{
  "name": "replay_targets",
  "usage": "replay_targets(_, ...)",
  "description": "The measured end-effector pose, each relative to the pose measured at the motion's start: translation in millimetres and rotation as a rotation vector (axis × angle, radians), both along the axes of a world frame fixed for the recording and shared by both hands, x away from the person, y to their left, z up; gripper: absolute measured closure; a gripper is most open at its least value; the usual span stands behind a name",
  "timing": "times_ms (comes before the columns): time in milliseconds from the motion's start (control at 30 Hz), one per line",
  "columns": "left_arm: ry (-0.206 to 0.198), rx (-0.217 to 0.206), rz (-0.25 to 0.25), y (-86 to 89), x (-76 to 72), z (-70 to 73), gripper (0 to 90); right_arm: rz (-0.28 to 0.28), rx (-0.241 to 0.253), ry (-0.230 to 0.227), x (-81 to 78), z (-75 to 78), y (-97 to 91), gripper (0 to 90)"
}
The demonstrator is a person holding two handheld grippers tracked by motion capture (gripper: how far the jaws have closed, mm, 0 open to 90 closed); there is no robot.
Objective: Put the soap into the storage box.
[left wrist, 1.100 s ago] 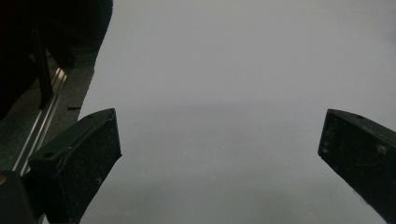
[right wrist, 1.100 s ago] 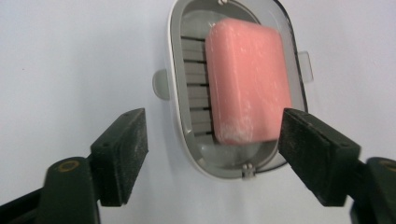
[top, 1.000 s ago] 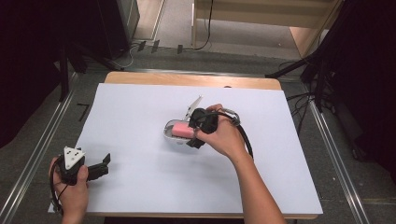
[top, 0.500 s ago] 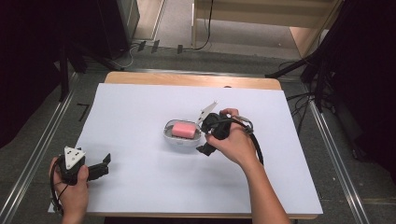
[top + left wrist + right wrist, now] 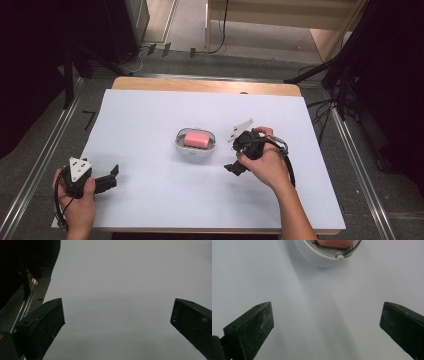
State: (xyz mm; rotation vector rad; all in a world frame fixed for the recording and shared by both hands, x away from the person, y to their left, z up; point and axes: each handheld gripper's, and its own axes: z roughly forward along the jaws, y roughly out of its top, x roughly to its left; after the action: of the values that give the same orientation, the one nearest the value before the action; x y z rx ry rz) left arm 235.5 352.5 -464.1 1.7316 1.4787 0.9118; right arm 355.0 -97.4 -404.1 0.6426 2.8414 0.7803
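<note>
A pink bar of soap [image 5: 196,139] lies in a white soap dish [image 5: 195,150] at the middle of the white table. To the dish's right, my right gripper [image 5: 234,167] is held open above bare table, its jaws wide apart and empty. The right gripper view shows the dish's rim [image 5: 322,258] and a strip of the pink soap [image 5: 334,243] at the top, ahead of the right gripper [image 5: 327,325]. My left gripper [image 5: 112,175] rests open near the table's front left corner. In the left gripper view the left gripper [image 5: 117,322] spans empty white surface.
The white table top [image 5: 150,115] has a wooden strip [image 5: 205,85] along its far edge. Metal rails [image 5: 45,150] run along both sides of the table. Cables and dark stands [image 5: 340,75] sit on the floor beyond and to the right.
My right gripper has drawn back from the soap dish to the right and toward the front edge, leaving the soap in the dish. The left gripper has stayed put.
</note>
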Motion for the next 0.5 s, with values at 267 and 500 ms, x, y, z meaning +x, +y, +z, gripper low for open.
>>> replay_targets(267, -0.005, 0.012, -0.001, -1.1, -0.4, -0.1, 0.0, -0.038, 0.023, 0.007, -7.5, -13.9, -25.2, 0.0)
replay_targets(500, -0.006, 0.017, -0.003, -1.5, -0.7, -0.1, 0.0, -0.077, 0.044, 0.016, -14.1, -23.8, -44.9, 0.0)
